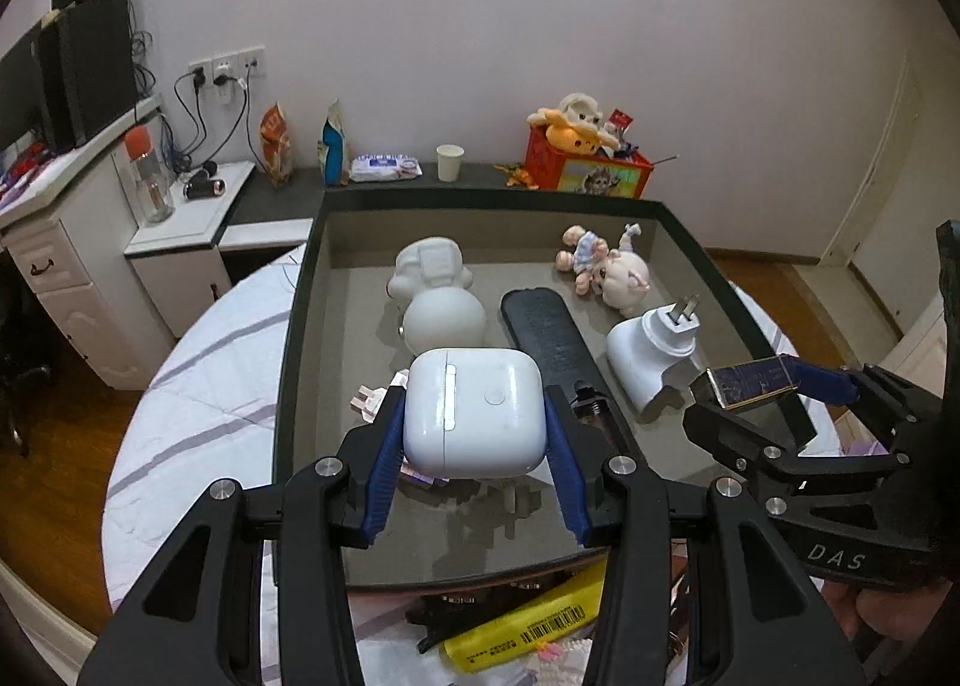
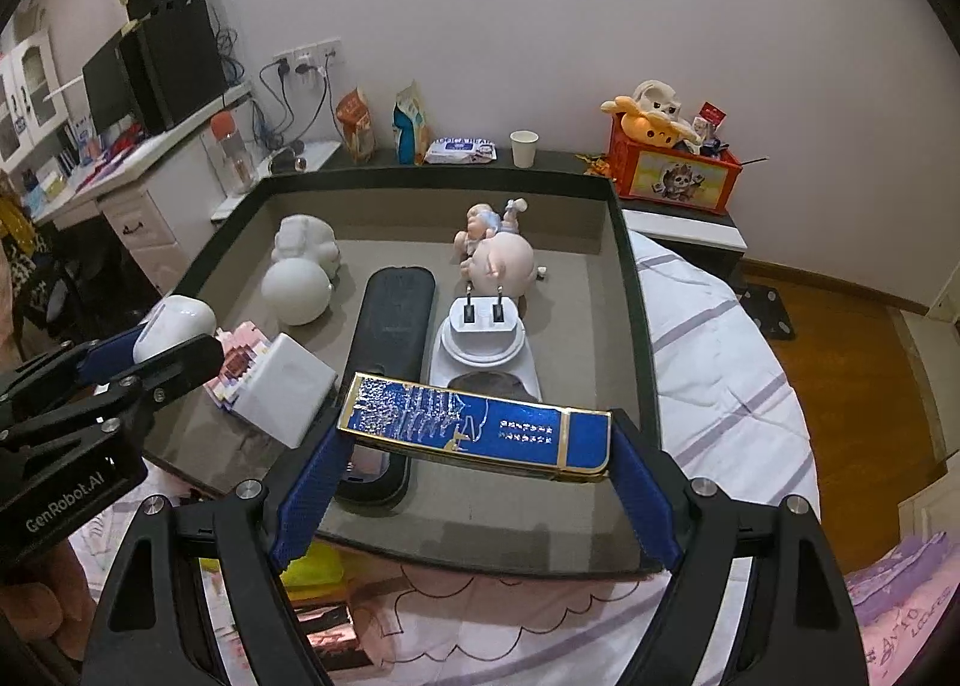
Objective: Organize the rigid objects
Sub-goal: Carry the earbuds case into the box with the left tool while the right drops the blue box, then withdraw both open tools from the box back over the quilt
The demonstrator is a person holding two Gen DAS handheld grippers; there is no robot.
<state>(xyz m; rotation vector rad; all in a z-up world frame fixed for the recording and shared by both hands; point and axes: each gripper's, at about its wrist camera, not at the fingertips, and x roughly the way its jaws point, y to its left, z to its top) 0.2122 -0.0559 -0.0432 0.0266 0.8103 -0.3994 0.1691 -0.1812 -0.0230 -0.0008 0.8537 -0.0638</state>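
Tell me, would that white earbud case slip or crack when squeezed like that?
Probably stiff: the white earbud case keeps its shape between the left gripper's blue pads. Its glossy, rounded shell looks slippery, so it might squirt out. It seems light and unlikely to crack.

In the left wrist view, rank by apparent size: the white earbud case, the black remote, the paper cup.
1. white earbud case, though it sits in the left gripper jaws nearest the camera, which inflates it
2. black remote, close to the case in area, so unsure
3. paper cup, clearly smallest
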